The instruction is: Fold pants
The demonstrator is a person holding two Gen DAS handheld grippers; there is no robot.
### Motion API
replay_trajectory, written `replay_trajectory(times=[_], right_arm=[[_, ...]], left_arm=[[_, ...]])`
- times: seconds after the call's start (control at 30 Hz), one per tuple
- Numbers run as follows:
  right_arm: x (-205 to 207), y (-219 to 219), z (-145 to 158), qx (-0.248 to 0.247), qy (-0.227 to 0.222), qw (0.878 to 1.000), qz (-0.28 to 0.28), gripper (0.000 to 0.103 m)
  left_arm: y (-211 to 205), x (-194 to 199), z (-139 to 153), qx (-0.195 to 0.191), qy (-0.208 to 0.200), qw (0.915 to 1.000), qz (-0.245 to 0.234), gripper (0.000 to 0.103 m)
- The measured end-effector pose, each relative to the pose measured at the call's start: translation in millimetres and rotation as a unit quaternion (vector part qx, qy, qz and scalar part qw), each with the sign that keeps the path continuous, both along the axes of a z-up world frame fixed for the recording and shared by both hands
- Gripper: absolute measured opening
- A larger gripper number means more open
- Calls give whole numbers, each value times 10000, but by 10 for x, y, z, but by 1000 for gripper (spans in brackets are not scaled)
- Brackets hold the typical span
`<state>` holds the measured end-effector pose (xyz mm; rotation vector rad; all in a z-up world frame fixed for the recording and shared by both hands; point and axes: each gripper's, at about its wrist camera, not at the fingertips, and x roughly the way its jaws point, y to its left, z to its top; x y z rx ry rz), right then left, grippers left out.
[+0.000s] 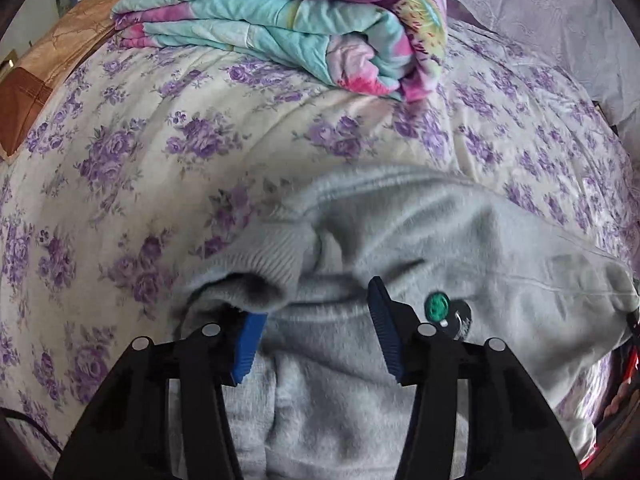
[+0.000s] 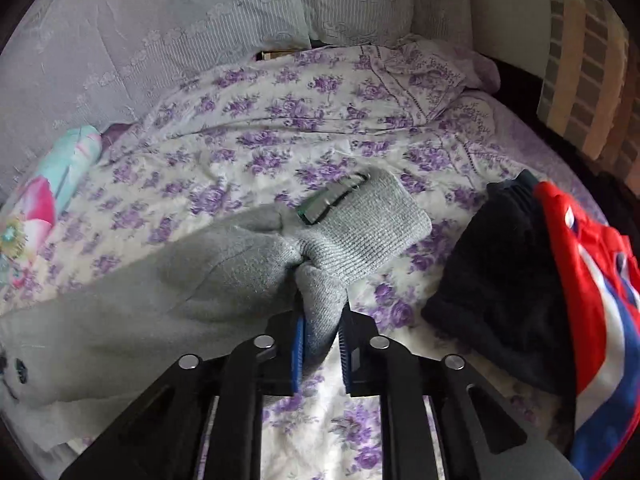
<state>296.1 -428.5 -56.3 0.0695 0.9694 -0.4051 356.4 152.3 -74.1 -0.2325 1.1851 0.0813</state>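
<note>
Blue pads of the left claw [image 1: 318, 322] stand wide apart, released, over the bunched grey pants [image 1: 420, 240]; one pad sits under a ribbed cuff [image 1: 276, 252], though whether it touches the cloth I cannot tell. A green round badge [image 1: 437, 306] shows on the pants just beside the other pad. The pants lie across the middle of the bed [image 1: 120, 160], on its purple-flowered cover.

From the right wrist view, the right claw [image 2: 320, 344] is clenched on a fold of the grey pants [image 2: 160, 280], with the cloth pinched between its pads. Beyond that grip a second ribbed cuff [image 2: 372, 228] spreads flat on the bed [image 2: 280, 120], a small dark label [image 2: 332, 200] on it.

A folded turquoise and pink quilt [image 1: 288, 28] rests toward the far edge of the bed. Near the bed's right edge lie a dark garment [image 2: 500, 280] and a red, white and blue garment [image 2: 592, 300], touching each other.
</note>
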Motion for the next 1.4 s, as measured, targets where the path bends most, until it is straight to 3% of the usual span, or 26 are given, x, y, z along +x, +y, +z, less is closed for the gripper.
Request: replay_trajectory(times=[0.03,0.07,0.13,0.23,0.3,0.37,0.4,0.53,0.63,0.77,0.9,0.93,1.0,1.07,1.13,1.27,1.33,1.4], right_arm=[[133,-49,-207,-204,669,9975,15,72],[162,-66,-325,-311,931,9951,96,74],[-23,-61,-155,-543,462,9975,10,74],[-421,48,201,-359,-236,9989,198,74],[-760,174,383,-203,-518,9970,533,75],[-1160,321,511,118,-783,9923,950,76],[-1338,398,544,280,-856,9891,1165,76],[-1956,730,552,456,-1138,9770,1744,76],[-2254,893,499,505,-1190,9734,1893,76],[-2552,917,567,534,-1378,9718,1837,76],[-2940,667,689,620,-1391,9746,1642,76],[-3039,577,685,641,-1329,9765,1569,76],[-3213,395,608,769,-1113,9817,1342,76],[-3320,214,428,1213,-852,9830,1088,76],[-3368,105,182,1704,-665,9787,937,76],[-3232,125,-204,2229,-478,9702,826,76],[-3094,199,-278,2180,-504,9710,840,76],[-2959,291,-320,1855,-509,9782,784,64]], left_arm=[[-32,44,-39,79,80,9999,-21,51],[-87,49,-40,239,97,9996,-75,51],[-190,-48,80,386,-18,9988,-301,52],[-177,-435,437,-2,-374,9969,-697,53],[-61,-835,742,-57,-756,9936,-832,65],[70,-1258,954,173,-1119,9911,-703,90],[147,-1466,987,272,-1168,9909,-611,91],[298,-2144,783,91,-953,9943,-467,91],[205,-2344,453,-134,-679,9968,-408,91],[48,-2207,111,-645,-547,9964,-111,90],[-83,-1995,-143,-650,-384,9969,234,90],[-101,-1978,-149,-631,-448,9966,278,89],[-114,-1991,-103,-677,-575,9957,258,67],[-71,-2033,-42,-846,-644,9939,284,37],[-9,-2096,2,-1120,-734,9905,324,24],[5,-2197,87,-1138,-891,9888,362,19],[1,-2229,115,-1145,-942,9881,402,18],[21,-2220,94,-1188,-903,9877,461,18]])
